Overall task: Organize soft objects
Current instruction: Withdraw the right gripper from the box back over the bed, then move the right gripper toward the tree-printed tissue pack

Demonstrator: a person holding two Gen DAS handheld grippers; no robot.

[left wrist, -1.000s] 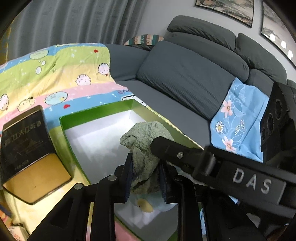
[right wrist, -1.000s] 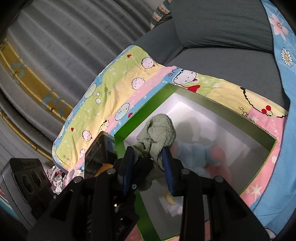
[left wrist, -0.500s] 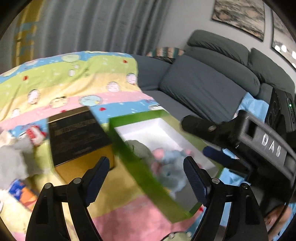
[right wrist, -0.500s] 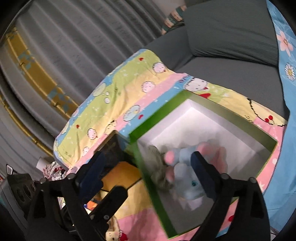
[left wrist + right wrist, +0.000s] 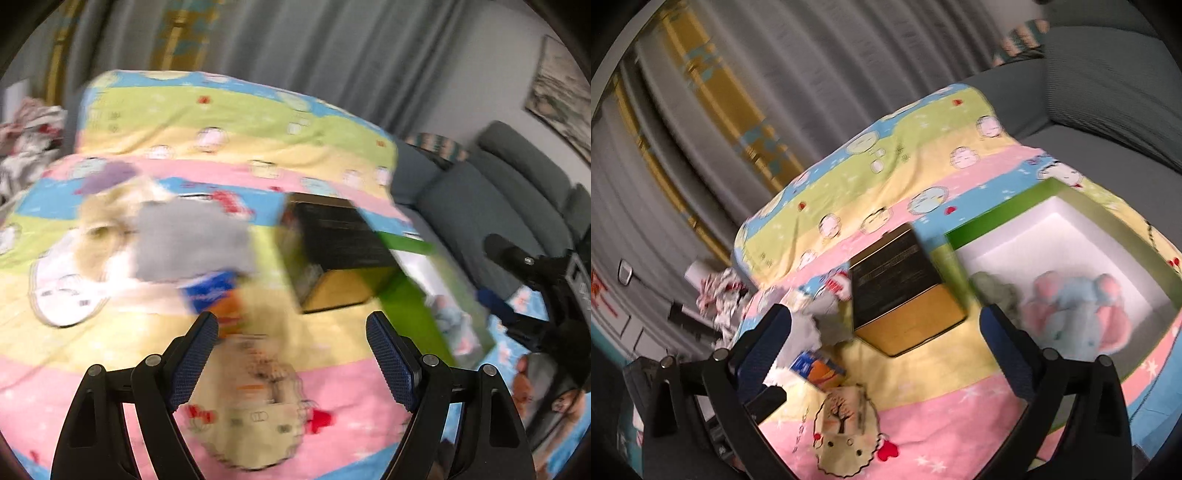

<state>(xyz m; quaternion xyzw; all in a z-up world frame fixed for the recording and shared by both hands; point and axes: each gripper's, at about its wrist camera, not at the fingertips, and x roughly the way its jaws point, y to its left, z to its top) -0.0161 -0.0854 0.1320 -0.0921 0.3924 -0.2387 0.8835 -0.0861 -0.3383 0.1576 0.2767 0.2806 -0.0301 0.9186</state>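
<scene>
The green box (image 5: pixel 993 219) with a white inside sits on the striped blanket at the right. In it lie a green-grey cloth (image 5: pixel 995 293) and a blue and pink plush elephant (image 5: pixel 1078 314). The box also shows in the left wrist view (image 5: pixel 410 299), blurred. Loose soft things lie at the left: a grey cloth (image 5: pixel 192 240), a cream and white plush (image 5: pixel 96 236), and a grey plush (image 5: pixel 827 314). My left gripper (image 5: pixel 291 358) is open and empty above the blanket. My right gripper (image 5: pixel 886 350) is open and empty, above the blanket left of the box.
A black and gold tin (image 5: pixel 901 288) stands between the box and the loose things. A blue and orange packet (image 5: pixel 816 369) lies in front of the grey plush. A small card with a tree picture (image 5: pixel 844 415) lies near my right gripper. A grey sofa (image 5: pixel 498 206) is behind.
Both grippers let go of the green-grey cloth into the box and opened wide. Both views then swung left, away from the box, toward the loose things on the blanket.
</scene>
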